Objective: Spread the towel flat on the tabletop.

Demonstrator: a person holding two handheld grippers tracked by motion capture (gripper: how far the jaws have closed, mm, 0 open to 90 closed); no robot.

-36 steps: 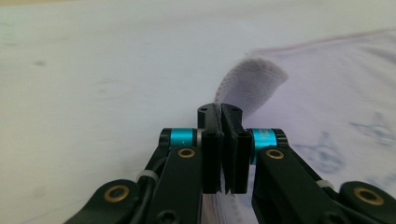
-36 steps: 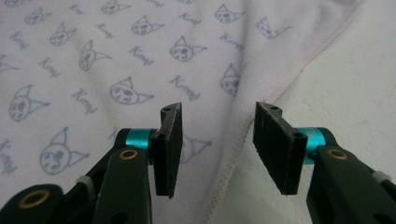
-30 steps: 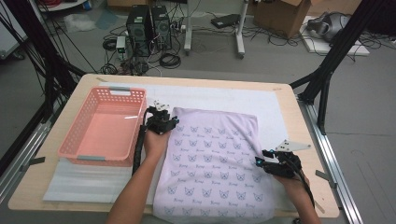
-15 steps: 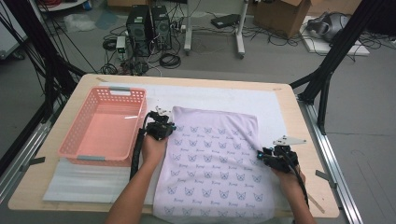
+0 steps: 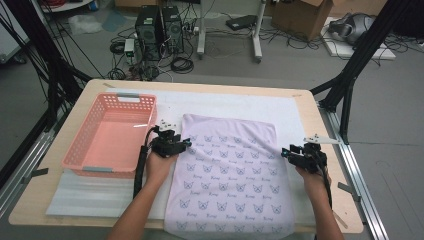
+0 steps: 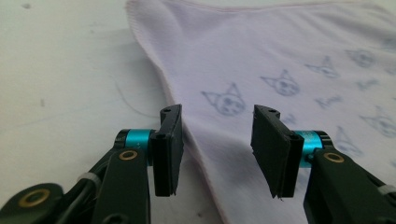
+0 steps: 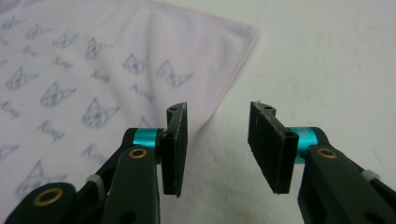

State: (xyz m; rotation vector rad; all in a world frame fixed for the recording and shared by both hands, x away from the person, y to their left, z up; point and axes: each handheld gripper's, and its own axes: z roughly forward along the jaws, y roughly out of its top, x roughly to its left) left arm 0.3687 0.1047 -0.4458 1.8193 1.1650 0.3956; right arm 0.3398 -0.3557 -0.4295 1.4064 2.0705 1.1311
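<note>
A pale lilac cloth printed with small blue cat faces (image 5: 231,177) lies flat on the white mat (image 5: 235,102) covering the wooden table (image 5: 320,117), its near edge hanging just over the table's front.

The left claw (image 5: 186,144) sits at the cloth's left edge, near its far corner. Its jaws have just been opening and now stand apart, with the hem running between them (the pads press on nothing).

The right claw (image 5: 285,152) sits at the cloth's right edge. Its 2 jaws have likewise just been opening and stand apart, the hem lying beside one pad.

A pink plastic basket (image 5: 80,150) stands to the left of the cloth.
</note>
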